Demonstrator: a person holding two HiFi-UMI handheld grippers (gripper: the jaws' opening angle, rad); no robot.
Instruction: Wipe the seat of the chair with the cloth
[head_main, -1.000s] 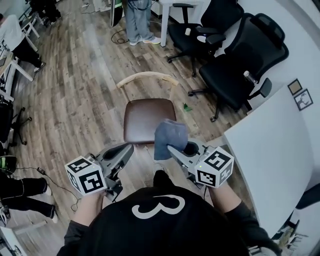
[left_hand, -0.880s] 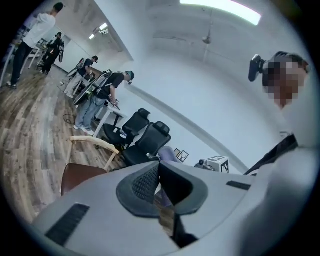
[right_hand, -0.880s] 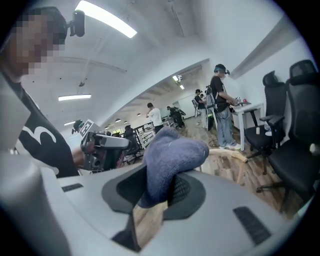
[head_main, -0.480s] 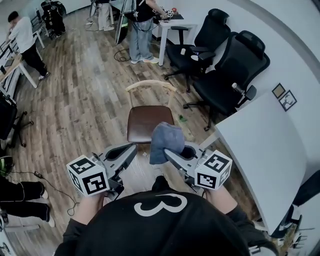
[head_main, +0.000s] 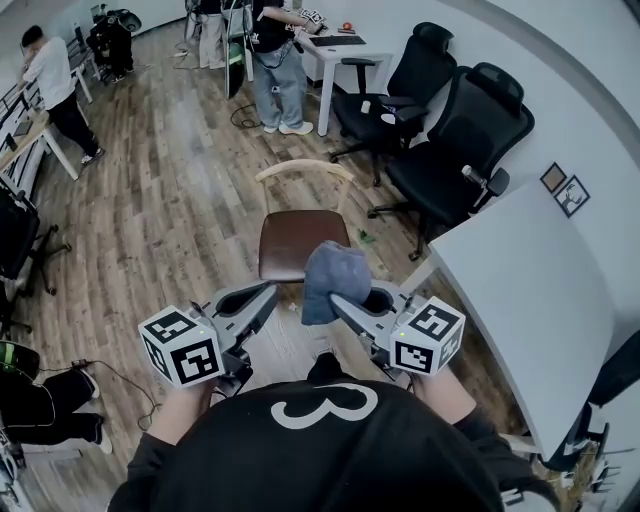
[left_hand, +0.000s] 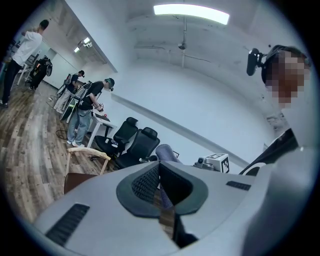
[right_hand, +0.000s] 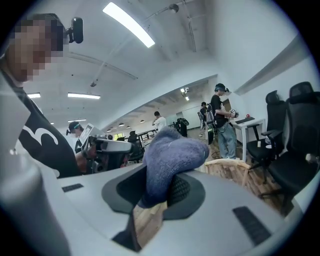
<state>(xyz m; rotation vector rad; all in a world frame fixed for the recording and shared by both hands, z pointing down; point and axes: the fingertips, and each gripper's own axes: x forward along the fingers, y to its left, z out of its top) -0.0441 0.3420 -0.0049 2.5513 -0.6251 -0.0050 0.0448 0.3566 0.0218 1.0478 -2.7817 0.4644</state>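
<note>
Blue-grey cloth (head_main: 335, 278) is hanging bunched from the right gripper (head_main: 343, 298), just below the centre of the head view, with the jaws clamping its lower folds. Beside it, at centre left, the left gripper (head_main: 266, 291) is hovering with its jaws drawn almost together and nothing between them. In the middle of the frame the brown chair seat (head_main: 298, 240) is standing on the wooden floor (head_main: 170, 220), its pale curved backrest (head_main: 305, 170) showing above it in the picture. The cloth is overlapping the seat's lower right corner in the picture, but it seems to be hanging in the air short of the seat, not touching it.

Judging from this, the person is bringing the cloth to the chair and the wiping is not yet starting. The next move is probably calling for the right gripper to go forward and down until the loose bulk of the cloth is pressing on the seat, then sweeping across it, with the grip firm enough that the cloth is not slipping out
</note>
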